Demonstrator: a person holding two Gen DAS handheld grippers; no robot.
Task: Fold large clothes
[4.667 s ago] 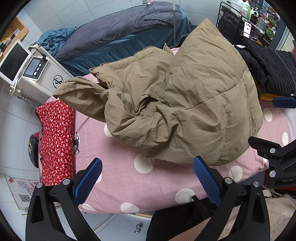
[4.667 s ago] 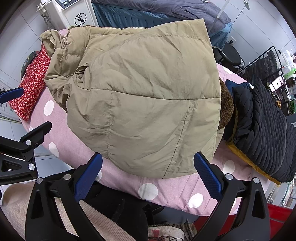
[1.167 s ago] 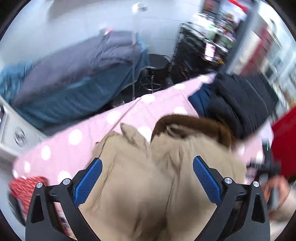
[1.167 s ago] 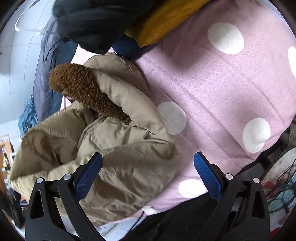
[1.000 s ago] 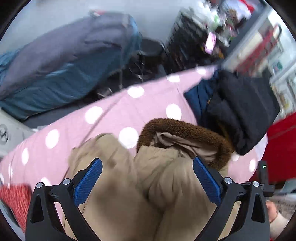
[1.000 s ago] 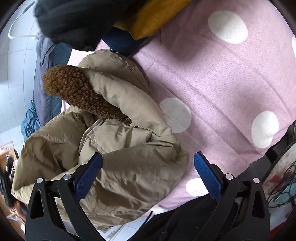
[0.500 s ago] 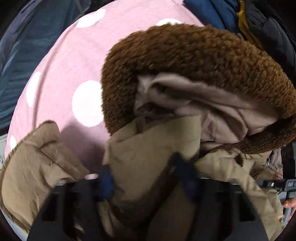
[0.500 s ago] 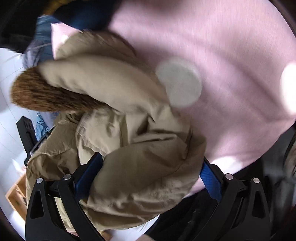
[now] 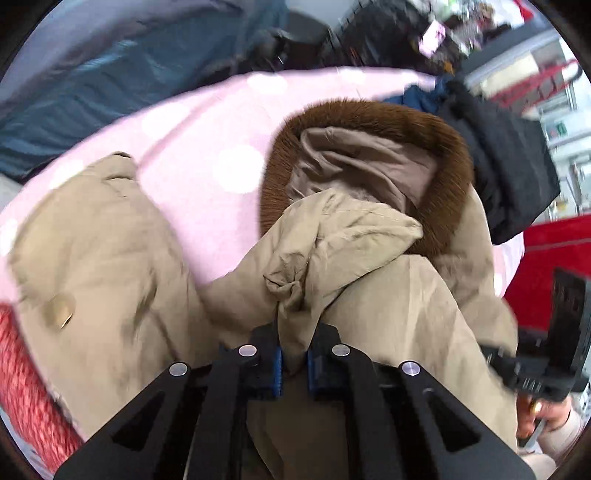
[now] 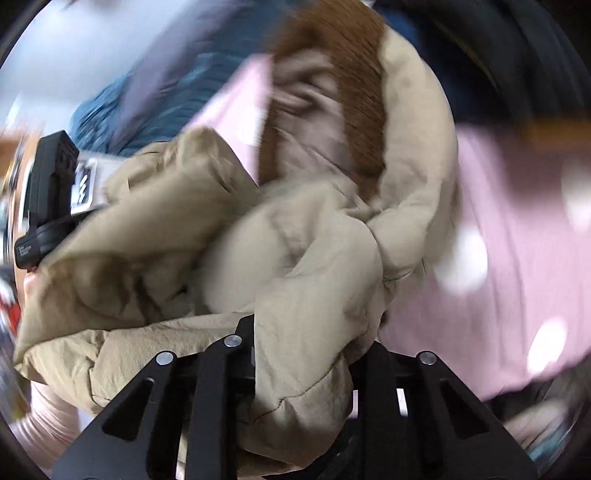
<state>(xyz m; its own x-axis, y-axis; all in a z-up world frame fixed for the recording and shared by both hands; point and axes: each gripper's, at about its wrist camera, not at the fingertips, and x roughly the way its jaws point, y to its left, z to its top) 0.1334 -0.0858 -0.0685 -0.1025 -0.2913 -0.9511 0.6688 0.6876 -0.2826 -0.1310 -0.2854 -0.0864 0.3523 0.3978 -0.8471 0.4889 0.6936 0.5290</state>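
A tan puffer coat with a brown fleece-trimmed hood lies bunched on the pink polka-dot bed. My left gripper is shut on a fold of the coat's front edge just below the hood. In the right wrist view the coat fills the middle, blurred by motion. My right gripper is shut on a thick fold of it, and the fabric hides the pads. The right gripper's body shows at the lower right of the left wrist view. The left gripper's body shows at the left of the right wrist view.
A black quilted garment over navy cloth lies at the bed's far right. A red floral fabric lies at the left edge. A blue-grey covered couch stands behind the bed, and a dark wire rack beyond it.
Both grippers have come down from open onto the coat near the hood and shut on its fabric. The coat has been pulled and bunched between them; the right view is swinging.
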